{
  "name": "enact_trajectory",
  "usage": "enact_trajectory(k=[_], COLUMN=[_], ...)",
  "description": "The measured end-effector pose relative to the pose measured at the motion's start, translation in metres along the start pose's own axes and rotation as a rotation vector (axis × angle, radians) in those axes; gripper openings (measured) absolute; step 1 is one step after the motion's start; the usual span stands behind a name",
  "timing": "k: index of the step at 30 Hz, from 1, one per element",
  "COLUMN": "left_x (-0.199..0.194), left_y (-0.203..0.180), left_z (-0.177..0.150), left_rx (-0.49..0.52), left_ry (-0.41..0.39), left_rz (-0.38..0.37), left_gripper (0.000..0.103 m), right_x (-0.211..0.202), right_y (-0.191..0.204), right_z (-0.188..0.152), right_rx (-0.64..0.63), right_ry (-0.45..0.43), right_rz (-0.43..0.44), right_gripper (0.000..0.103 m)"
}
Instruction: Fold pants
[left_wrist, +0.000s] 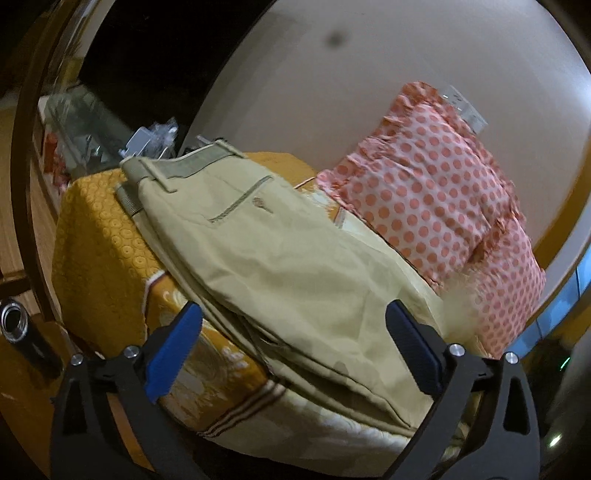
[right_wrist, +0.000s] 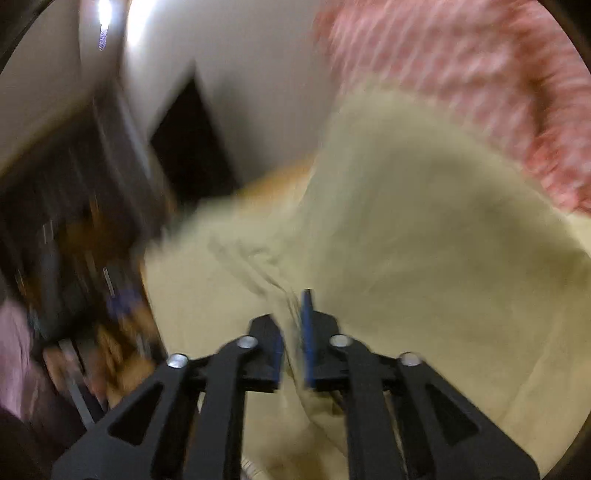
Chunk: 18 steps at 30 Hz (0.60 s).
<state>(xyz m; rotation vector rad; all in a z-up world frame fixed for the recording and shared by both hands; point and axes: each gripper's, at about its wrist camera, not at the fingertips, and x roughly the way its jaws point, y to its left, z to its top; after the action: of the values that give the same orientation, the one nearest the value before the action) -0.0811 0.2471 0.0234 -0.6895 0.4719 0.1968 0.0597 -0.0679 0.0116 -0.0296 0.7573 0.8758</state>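
Note:
Beige pants lie folded lengthwise on a bed, waistband and back pocket at the far end. My left gripper is open, its blue pads wide apart above the near part of the pants, holding nothing. In the blurred right wrist view, my right gripper is shut on a fold of the beige pants, with cloth pinched between the blue pads.
A pink polka-dot pillow lies right of the pants; it also shows in the right wrist view. An orange patterned bedspread covers the bed. Clutter sits past the bed's far edge. A dark doorway is behind.

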Motion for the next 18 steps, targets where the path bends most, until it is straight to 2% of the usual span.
enact_trajectory(k=[1, 2, 3, 4, 9, 14, 16, 18], left_x=[0.002, 0.005, 0.009, 0.011, 0.021, 0.034, 0.04, 0.048], left_y=[0.002, 0.006, 0.01, 0.012, 0.016, 0.024, 0.027, 0.036], left_z=[0.002, 0.003, 0.005, 0.007, 0.02, 0.038, 0.046, 0.052], left_rx=[-0.013, -0.029, -0.048, -0.06, -0.076, -0.122, -0.137, -0.177], left_ry=[0.006, 0.013, 0.019, 0.022, 0.018, 0.016, 0.02, 0.053], left_rz=[-0.001, 0.001, 0.007, 0.006, 0.053, 0.105, 0.145, 0.203], left_gripper=[0.1, 0.1, 0.1, 0.1, 0.101, 0.099, 0.085, 0.025], right_x=[0.003, -0.001, -0.011, -0.021, -0.069, -0.093, -0.091, -0.094], right_y=[0.004, 0.007, 0.009, 0.009, -0.015, -0.041, -0.05, -0.061], right_z=[-0.007, -0.013, -0.018, -0.023, -0.022, -0.024, -0.023, -0.027], right_rx=[-0.003, -0.01, -0.016, -0.011, 0.087, 0.184, 0.201, 0.221], right_ry=[0.017, -0.003, -0.037, -0.066, -0.192, -0.248, -0.258, -0.271], right_rz=[0.005, 0.015, 0.018, 0.02, 0.052, 0.073, 0.072, 0.065], right_gripper=[0.056, 0.064, 0.082, 0.092, 0.092, 0.093, 0.093, 0.093])
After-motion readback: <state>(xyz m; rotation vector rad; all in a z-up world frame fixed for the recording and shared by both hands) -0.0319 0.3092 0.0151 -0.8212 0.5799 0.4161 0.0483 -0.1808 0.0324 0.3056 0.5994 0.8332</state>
